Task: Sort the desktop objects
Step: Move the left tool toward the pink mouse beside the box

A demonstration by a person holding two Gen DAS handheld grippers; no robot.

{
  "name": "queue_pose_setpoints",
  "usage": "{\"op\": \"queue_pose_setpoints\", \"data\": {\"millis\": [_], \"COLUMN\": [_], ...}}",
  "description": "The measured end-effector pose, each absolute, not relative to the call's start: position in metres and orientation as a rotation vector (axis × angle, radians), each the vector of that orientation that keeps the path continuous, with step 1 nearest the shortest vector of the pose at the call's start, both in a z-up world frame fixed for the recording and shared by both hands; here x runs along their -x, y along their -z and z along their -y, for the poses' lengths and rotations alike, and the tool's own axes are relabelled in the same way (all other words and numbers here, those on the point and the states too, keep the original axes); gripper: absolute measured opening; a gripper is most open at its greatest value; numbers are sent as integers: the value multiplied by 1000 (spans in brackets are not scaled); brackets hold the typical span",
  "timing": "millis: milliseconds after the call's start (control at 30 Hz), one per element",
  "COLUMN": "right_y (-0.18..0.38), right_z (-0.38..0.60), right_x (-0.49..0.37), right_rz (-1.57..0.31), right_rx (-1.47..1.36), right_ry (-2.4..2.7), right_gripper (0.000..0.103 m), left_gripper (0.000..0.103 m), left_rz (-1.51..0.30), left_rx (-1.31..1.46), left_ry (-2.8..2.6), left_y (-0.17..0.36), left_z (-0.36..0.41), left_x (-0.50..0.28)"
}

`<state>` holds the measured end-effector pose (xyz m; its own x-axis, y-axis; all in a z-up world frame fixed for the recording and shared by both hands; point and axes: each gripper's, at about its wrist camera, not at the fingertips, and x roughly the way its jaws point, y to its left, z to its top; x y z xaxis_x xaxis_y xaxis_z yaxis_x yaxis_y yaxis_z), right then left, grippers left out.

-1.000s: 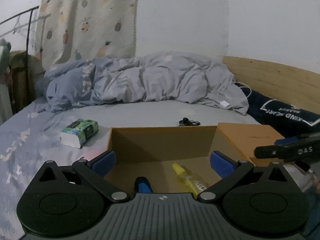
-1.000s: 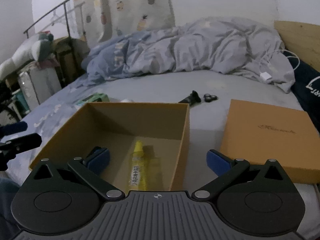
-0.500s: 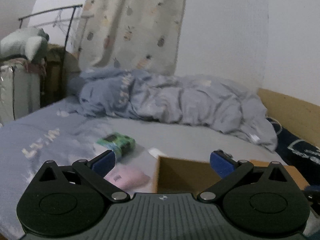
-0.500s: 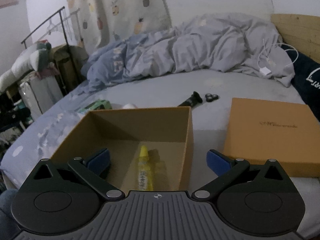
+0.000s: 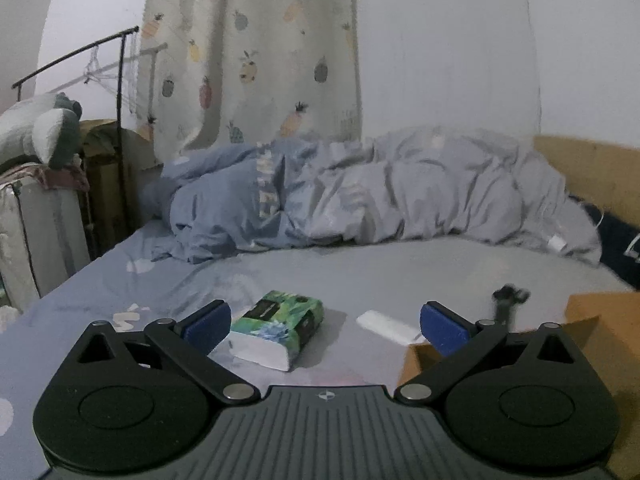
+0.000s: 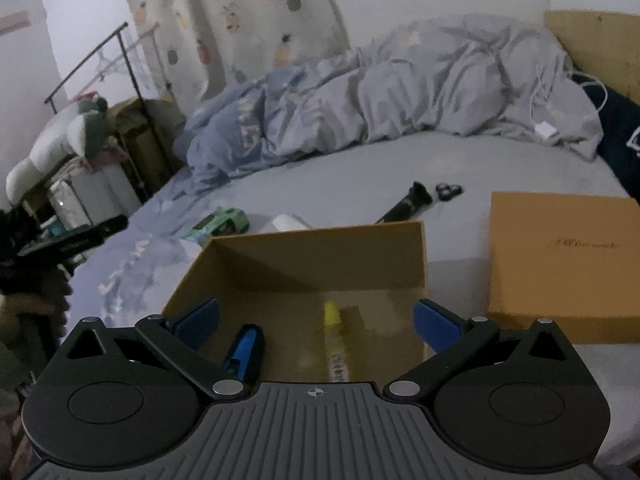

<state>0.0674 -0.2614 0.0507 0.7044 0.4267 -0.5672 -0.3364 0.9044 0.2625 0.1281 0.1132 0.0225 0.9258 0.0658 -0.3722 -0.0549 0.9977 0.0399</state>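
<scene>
A brown open box (image 6: 320,256) sits on the bed, holding a yellow tube (image 6: 335,340) and a blue-black object (image 6: 245,354). My right gripper (image 6: 316,322) is open and empty above the box. My left gripper (image 5: 326,322) is open and empty, left of the box corner (image 5: 416,364), facing a green tissue pack (image 5: 278,328). A white object (image 5: 386,326) and a black tool (image 5: 506,300) lie on the sheet beyond. The tissue pack (image 6: 220,222), black tool (image 6: 406,208) and a small black piece (image 6: 449,190) lie behind the box.
The box's brown lid (image 6: 564,264) lies flat to the right. A crumpled grey-blue duvet (image 5: 360,192) fills the back of the bed. A clothes rack and piled items (image 5: 48,168) stand at the left. A wooden headboard (image 6: 600,44) is at the right.
My left gripper has swung left, away from over the box, and now faces the tissue pack. My right gripper has tipped down closer over the box, bringing the blue-black object into view.
</scene>
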Motion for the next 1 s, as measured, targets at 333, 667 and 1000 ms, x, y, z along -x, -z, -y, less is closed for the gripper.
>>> {"op": "queue_pose_setpoints", "data": {"millis": [333, 667, 1000], "right_y": [-53, -54, -56], "right_z": [237, 217, 197], "right_x": [-84, -91, -98], "right_rz": [-702, -723, -744], "right_rx": [-141, -126, -110], "right_ry": [-440, -449, -458], "right_gripper": [103, 103, 103], "left_gripper": [103, 103, 103], "left_rz": [-496, -600, -675], "left_rx": [-91, -81, -119], "left_ry": [101, 210, 292], "left_y": [50, 92, 118], "left_z": [-131, -157, -151], "left_x": [-183, -219, -237]}}
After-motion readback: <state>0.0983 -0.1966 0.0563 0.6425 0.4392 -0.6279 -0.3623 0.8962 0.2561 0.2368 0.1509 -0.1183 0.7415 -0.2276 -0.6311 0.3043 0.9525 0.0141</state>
